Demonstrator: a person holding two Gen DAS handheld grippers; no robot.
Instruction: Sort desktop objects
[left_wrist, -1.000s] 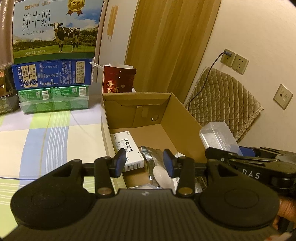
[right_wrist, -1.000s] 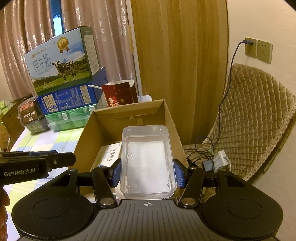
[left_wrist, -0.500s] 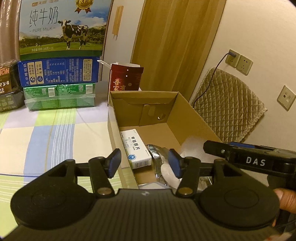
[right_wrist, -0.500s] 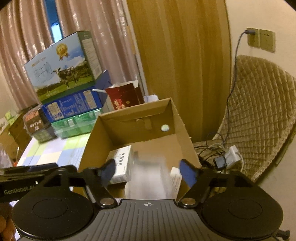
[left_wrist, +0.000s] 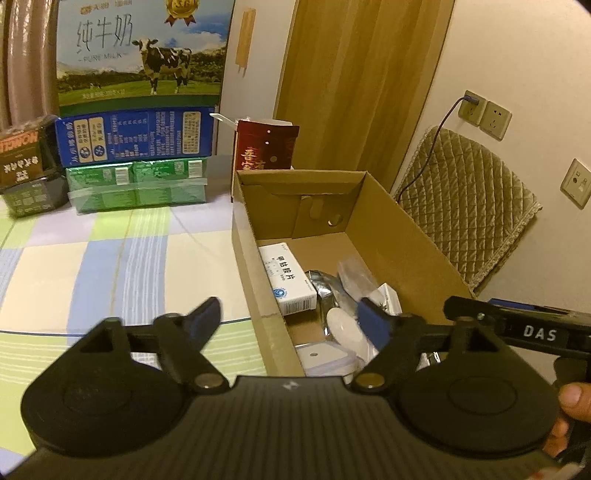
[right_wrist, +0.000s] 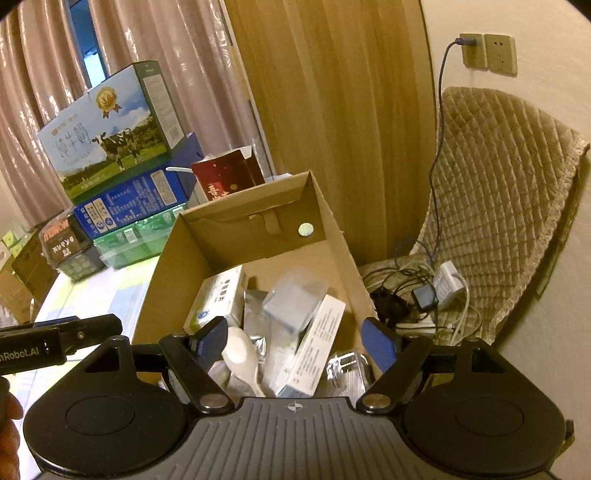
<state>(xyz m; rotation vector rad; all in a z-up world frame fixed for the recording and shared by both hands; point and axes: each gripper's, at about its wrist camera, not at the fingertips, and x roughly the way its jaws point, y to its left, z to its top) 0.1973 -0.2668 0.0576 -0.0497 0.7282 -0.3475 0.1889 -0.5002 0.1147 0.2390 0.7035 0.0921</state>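
Observation:
An open cardboard box (left_wrist: 402, 240) (right_wrist: 162, 266) stands on the checked tablecloth. Inside lie a white medicine box (left_wrist: 288, 280) (right_wrist: 218, 295), a clear plastic container (right_wrist: 293, 295) tilted on the pile, a long white carton (right_wrist: 317, 343), foil packs (left_wrist: 325, 288) and a white oval object (right_wrist: 240, 354). My right gripper (right_wrist: 295, 341) is open and empty, above the box's near end. My left gripper (left_wrist: 291, 319) is open and empty, over the box's left wall. The right gripper's body (left_wrist: 517, 328) shows at the right of the left wrist view.
Stacked milk cartons (left_wrist: 140, 55) (right_wrist: 110, 133), blue (left_wrist: 136, 136) and green boxes (left_wrist: 136, 184) and a red carton (left_wrist: 266, 147) stand at the table's back. A quilted chair (right_wrist: 498, 206) with cables and chargers (right_wrist: 417, 295) is right of the box.
My right gripper opened and dropped the clear plastic container, which now lies inside the box. My left gripper opened wider and drew back a little.

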